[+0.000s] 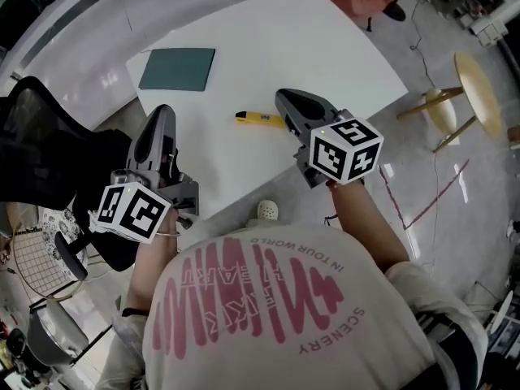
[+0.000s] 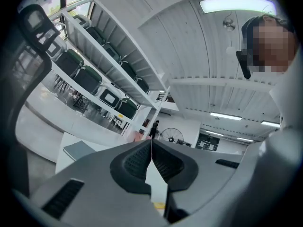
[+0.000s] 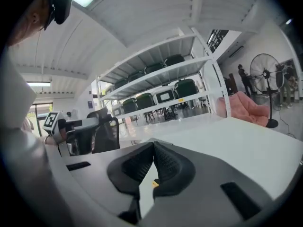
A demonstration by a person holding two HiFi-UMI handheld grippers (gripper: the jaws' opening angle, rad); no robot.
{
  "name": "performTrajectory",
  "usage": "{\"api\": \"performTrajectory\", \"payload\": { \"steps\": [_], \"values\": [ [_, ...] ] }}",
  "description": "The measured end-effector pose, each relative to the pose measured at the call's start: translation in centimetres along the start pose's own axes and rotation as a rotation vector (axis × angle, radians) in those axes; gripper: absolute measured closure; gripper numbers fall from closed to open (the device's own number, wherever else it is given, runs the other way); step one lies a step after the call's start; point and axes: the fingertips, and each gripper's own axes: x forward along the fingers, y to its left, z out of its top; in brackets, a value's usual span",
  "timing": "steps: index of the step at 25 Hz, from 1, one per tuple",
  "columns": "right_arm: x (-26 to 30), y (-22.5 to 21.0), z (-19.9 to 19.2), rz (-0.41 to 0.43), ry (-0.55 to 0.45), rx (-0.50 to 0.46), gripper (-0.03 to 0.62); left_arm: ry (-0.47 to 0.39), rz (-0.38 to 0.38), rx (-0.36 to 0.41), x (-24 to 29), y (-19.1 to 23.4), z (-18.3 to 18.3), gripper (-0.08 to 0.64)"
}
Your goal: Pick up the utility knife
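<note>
White table (image 1: 325, 47), utility knife (image 1: 260, 119) just beside right tool (image 1: 286, 104).

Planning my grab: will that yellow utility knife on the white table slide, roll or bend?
The utility knife looks slim and rigid, so it probably won't bend. Lying flat, it seems unlikely to roll. On the glossy table it may skid if nudged.

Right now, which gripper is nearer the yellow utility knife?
The right gripper: its tips sit beside the utility knife, while the left gripper is at the table's edge.
</note>
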Motion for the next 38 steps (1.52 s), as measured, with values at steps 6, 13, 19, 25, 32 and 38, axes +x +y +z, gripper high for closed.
{"api": "performTrajectory", "payload": {
  "steps": [6, 13, 19, 25, 32, 38],
  "values": [
    [4.6, -3.6, -5.3, 0.104, 0.279, -0.091, 0.578, -0.019, 0.103, 0.002, -0.6, 1.9, -0.6, 0.535],
    [8.1, -6.3, -11.2, 0.216, 0.582, -0.215, 0.528, -0.053, 0.257, -0.004, -2.3, 4.9, -0.1, 0.535],
    [8.3, -5.3, -13.6, 0.348, 0.718, -0.224, 0.371, -0.079, 0.319, -0.009, -2.9, 6.3, 0.5, 0.535],
    [7.8, -5.2, -16.3, 0.37, 0.872, -0.39, 0.331, -0.084, 0.337, -0.024, -2.8, 6.6, 0.1, 0.535],
    [7.0, -5.9, -17.4, 0.313, 0.963, -0.593, 0.333, -0.1, 0.329, -0.025, -2.4, 5.5, 0.1, 0.535],
    [7.1, -5.4, -17.5, 0.291, 0.996, -0.582, 0.343, -0.105, 0.316, -0.031, -2.6, 5.4, 0.5, 0.535]
  ]
}}
